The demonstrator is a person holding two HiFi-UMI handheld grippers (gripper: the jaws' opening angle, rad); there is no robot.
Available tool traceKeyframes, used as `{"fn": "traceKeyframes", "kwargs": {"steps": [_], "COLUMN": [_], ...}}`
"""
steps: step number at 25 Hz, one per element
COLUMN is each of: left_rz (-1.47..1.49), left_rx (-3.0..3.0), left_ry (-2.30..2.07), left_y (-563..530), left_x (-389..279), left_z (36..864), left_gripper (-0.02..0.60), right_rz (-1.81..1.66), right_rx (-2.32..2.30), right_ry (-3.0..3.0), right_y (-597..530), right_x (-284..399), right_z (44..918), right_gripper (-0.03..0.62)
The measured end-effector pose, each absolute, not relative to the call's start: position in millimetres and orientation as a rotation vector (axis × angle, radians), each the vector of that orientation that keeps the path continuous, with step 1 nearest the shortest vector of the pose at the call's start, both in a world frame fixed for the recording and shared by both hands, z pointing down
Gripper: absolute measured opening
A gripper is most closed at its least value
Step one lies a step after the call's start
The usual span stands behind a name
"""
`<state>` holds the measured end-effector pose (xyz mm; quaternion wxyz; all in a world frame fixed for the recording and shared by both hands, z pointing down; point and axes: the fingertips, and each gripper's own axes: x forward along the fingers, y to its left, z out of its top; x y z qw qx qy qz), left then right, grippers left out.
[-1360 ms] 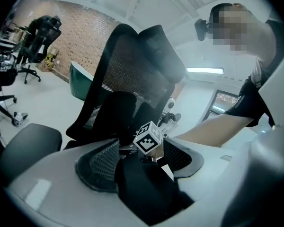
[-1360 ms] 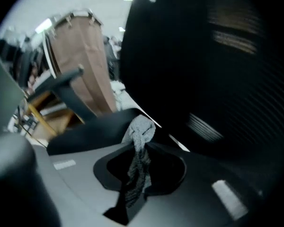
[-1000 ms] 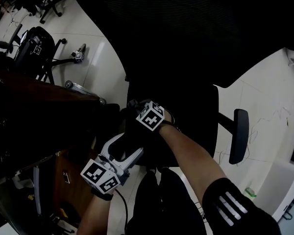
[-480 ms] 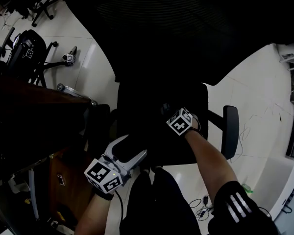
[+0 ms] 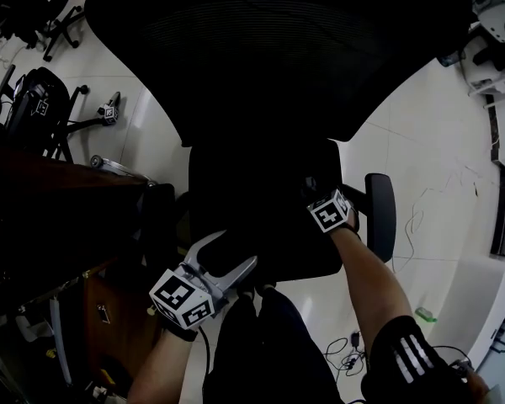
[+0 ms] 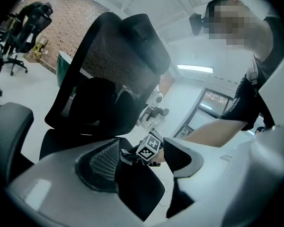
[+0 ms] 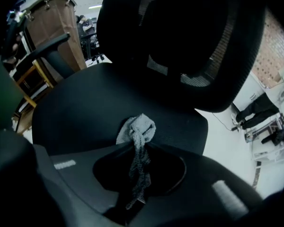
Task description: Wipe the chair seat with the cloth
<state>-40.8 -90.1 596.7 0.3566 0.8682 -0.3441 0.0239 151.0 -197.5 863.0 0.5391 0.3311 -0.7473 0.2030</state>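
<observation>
At 7 o'clock the left gripper (image 5: 233,253) points toward 2 with jaws apart and empty, while the right gripper (image 5: 311,188), at 4 o'clock on an outstretched forearm (image 5: 366,276), pinches the cloth (image 7: 138,129).

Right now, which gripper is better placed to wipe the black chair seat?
Right: the right gripper is shut on the grey knitted cloth, over the black chair seat; the left gripper is open, empty.

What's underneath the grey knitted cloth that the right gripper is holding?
The black chair seat shows beneath the grey cloth pinched by the right gripper. The bunched cloth hides the spot directly below it.
</observation>
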Motion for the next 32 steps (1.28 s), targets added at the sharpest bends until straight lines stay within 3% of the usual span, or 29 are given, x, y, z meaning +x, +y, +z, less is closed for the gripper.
{"fn": "traceKeyframes", "kwargs": {"steps": [3, 9, 13, 17, 23, 32], "left_rz": [0.064, 0.075, 0.099, 0.089, 0.066, 0.064], "left_rx": [2.239, 2.184, 2.15, 2.13, 2.123, 2.148], "left_ry": [-0.905, -1.044, -1.084, -1.087, -1.064, -0.981], "left_y": [-86, -72, -52, -40, -34, -35], "left_x": [-49, -102, -123, -125, -118, -84], "left_z": [593, 584, 587, 592, 595, 593], "left_gripper": [0.318, 0.318, 0.318, 0.318, 0.318, 0.318], "right_rz": [0.558, 0.553, 0.519, 0.47, 0.418, 0.407], "right_rx": [0.833, 0.622, 0.418, 0.287, 0.256, 0.422], "right_ry": [-1.874, -2.134, -2.181, -2.155, -2.073, -1.887], "right_y": [-200, -179, -136, -100, -80, -98], "right_x": [124, -22, -104, -140, -113, 52], "right_z": [845, 807, 815, 839, 868, 882], "right_gripper": [0.051, 0.051, 0.051, 0.051, 0.051, 0.051]}}
